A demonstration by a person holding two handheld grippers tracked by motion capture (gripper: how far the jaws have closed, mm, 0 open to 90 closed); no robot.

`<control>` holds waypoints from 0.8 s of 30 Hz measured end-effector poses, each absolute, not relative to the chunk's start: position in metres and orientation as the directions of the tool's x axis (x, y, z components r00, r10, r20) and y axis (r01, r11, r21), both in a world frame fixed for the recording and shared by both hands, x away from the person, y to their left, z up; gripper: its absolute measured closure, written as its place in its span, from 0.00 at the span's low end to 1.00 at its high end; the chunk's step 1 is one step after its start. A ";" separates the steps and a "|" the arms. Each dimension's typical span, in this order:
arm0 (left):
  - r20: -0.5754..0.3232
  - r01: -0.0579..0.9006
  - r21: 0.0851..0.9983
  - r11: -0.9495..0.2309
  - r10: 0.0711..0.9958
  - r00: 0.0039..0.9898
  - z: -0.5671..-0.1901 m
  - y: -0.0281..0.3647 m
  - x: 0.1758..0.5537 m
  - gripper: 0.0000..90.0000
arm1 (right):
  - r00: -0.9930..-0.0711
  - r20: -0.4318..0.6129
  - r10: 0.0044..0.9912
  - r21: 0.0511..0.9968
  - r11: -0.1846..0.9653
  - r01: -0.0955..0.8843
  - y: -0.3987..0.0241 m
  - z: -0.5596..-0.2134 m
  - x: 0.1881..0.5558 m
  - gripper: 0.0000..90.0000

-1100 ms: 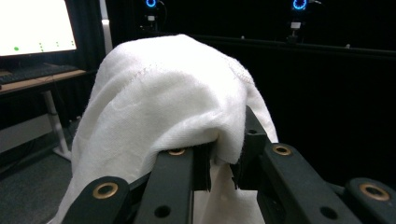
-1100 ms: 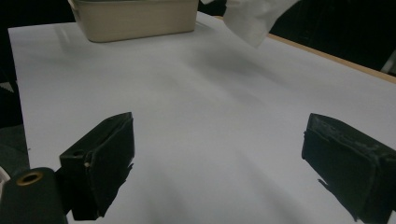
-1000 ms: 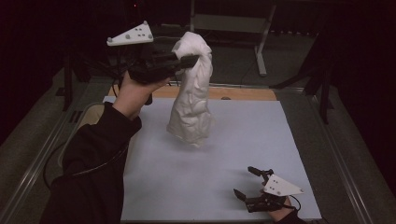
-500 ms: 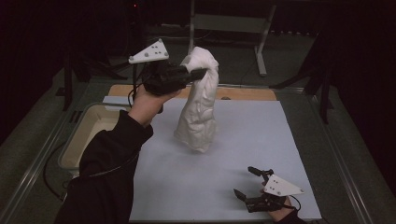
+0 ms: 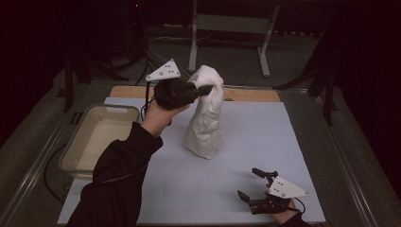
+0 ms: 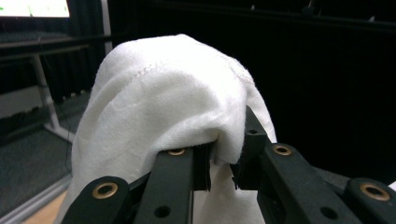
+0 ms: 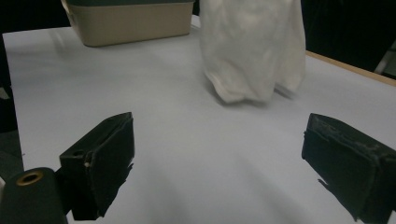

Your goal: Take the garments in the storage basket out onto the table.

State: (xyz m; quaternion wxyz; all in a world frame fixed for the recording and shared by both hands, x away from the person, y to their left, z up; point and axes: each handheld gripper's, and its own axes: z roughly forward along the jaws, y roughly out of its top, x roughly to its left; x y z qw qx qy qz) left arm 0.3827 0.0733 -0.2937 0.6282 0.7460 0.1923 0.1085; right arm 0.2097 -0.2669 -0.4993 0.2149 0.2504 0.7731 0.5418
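Note:
A white cloth hangs in a tall bunch over the middle of the pale blue table mat, and its lower end rests on the mat. My left gripper is held level, shut on the cloth's top edge. In the left gripper view the white cloth drapes over my gripper, pinched between the jaws. My right gripper lies at the mat's front right, open, with nothing in it. In the right gripper view, bare mat shows inside my gripper, and the cloth stands well beyond.
A beige plastic bin stands at the mat's left edge, and the same bin appears far off in the right gripper view. A wooden strip borders the mat's far side. Metal frame legs stand behind the table.
My left hand has come down and to the right with the cloth, so the cloth's lower end settles further onto the mat. The right gripper has not moved.

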 end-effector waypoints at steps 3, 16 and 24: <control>-0.088 0.164 0.976 -0.145 0.427 0.900 -0.303 0.072 0.383 0.89 | -0.781 -0.058 0.622 0.946 0.284 0.156 -0.267 -0.499 0.209 0.11; -0.126 0.244 0.942 -0.230 0.430 0.894 -0.340 0.058 0.391 0.88 | -0.784 -0.066 0.617 0.943 0.295 0.153 -0.267 -0.500 0.209 0.11; -0.098 0.275 0.893 -0.355 0.443 0.891 -0.355 0.038 0.394 0.79 | -0.784 -0.067 0.617 0.943 0.296 0.152 -0.267 -0.500 0.209 0.11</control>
